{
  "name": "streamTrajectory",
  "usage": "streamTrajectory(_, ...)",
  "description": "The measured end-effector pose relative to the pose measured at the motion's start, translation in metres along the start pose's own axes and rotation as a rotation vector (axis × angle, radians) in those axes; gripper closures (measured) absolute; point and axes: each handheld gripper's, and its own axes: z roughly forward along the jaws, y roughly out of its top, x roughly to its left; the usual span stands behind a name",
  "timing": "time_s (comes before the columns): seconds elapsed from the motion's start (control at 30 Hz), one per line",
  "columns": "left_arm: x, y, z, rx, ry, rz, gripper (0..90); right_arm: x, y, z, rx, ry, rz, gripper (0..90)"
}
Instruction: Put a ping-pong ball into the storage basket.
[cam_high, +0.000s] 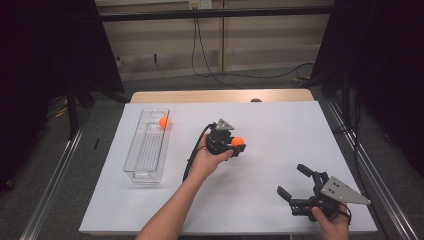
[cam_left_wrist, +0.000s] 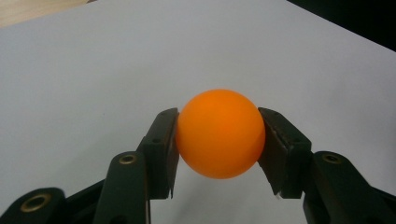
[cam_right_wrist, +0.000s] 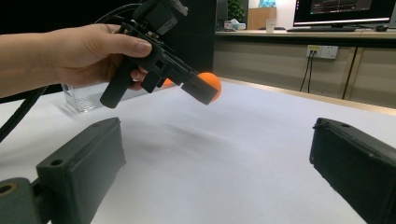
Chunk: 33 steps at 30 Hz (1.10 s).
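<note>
Orange ball (cam_left_wrist: 220, 133) clamped in left gripper (cam_high: 235, 146) — clear tray (cam_high: 147, 146) leftward, second ball (cam_high: 163, 122) inside

Left gripper view: orange ball (cam_left_wrist: 219, 134) hides the tabletop (cam_left_wrist: 116, 70) beneath it. Right gripper view: second ball (cam_right_wrist: 167, 83) mostly hidden behind left gripper (cam_right_wrist: 201, 91); clear tray (cam_right_wrist: 86, 98) partly hidden behind the hand (cam_right_wrist: 88, 51). High view: right hand (cam_high: 332, 225) cut off by bottom edge.

There are two orange balls: one ball (cam_high: 237, 141) is between the jaws of a gripper, and the other ball (cam_high: 163, 122) lies in the clear tray (cam_high: 135, 170). There is one such tray, two grippers and one white table sheet (cam_high: 280, 120).
</note>
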Motion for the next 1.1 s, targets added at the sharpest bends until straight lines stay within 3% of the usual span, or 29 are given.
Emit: streamTrajectory(1.1, 0.013, -0.006, -0.014, -0.005, 0.03, -0.04, 51.0, 0.0, 0.0, 0.001, 0.0, 0.003, 0.003, 2.4)
